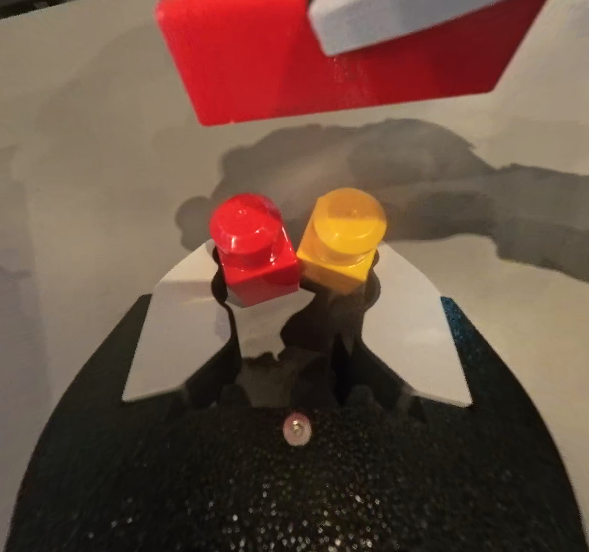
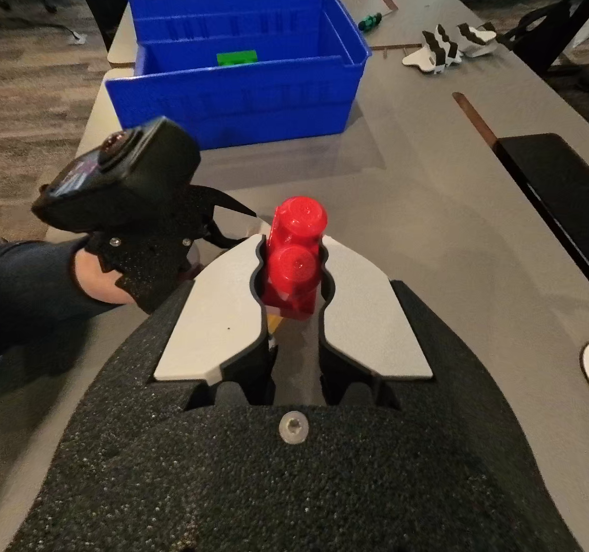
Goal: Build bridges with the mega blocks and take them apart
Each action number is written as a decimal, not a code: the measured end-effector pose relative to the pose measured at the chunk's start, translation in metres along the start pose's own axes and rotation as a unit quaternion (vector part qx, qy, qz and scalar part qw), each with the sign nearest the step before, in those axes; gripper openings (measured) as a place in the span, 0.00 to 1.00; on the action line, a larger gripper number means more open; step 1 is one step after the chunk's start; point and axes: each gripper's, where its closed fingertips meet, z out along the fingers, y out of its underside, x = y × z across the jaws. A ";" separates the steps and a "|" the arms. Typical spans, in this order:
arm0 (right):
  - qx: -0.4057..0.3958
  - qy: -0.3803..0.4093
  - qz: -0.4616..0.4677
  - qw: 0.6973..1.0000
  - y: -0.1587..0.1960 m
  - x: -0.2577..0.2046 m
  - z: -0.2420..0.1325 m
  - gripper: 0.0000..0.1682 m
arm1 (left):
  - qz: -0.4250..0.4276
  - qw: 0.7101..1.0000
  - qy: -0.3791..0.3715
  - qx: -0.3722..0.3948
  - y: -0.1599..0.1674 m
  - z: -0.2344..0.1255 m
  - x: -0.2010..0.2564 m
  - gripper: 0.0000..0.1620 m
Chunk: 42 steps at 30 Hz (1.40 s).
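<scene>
The left gripper (image 1: pixel 294 269) has its two grey fingers (image 1: pixel 178 320) pressed in on a pair of small one-stud blocks, a red block (image 1: pixel 255 259) on the left and a yellow block (image 1: pixel 342 249) on the right, which stand side by side and touch along their near edges, both tilted a little. Just beyond them, higher in the left wrist view, hangs a larger red brick (image 1: pixel 255 52), clear of the two small ones, with a grey finger (image 1: pixel 414 7) of the other tool against its right side. The right gripper (image 2: pixel 291 269) is pinching that two-stud red brick (image 2: pixel 294 259) between its grey fingers (image 2: pixel 360 313), studs up, above the grey table (image 2: pixel 414 202); a sliver of yellow shows under the brick's near edge. In the right wrist view the left tool's black body (image 2: pixel 127 192) sits to the left, held by a hand (image 2: pixel 95 278) in a dark sleeve (image 2: pixel 28 297). Farther off on the table stands a blue bin (image 2: pixel 229 103) with a green block (image 2: pixel 237 58) inside. To the far right lie spare white-and-black finger parts (image 2: pixel 446 45) and a green-handled screwdriver (image 2: pixel 369 21), well apart from the blocks.
</scene>
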 end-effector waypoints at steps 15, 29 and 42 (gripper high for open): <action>-0.024 0.024 -0.001 0.999 0.014 0.020 -0.004 0.18 | -0.011 0.999 -0.040 -0.020 0.010 -0.003 -0.003 0.63; -0.156 0.016 -0.119 0.980 0.102 0.051 0.014 0.18 | -0.044 0.998 -0.052 -0.002 0.023 -0.028 -0.002 0.62; -0.102 -0.008 -0.125 0.987 0.076 0.043 -0.009 0.29 | -0.043 0.998 -0.040 -0.004 0.024 -0.034 -0.003 0.61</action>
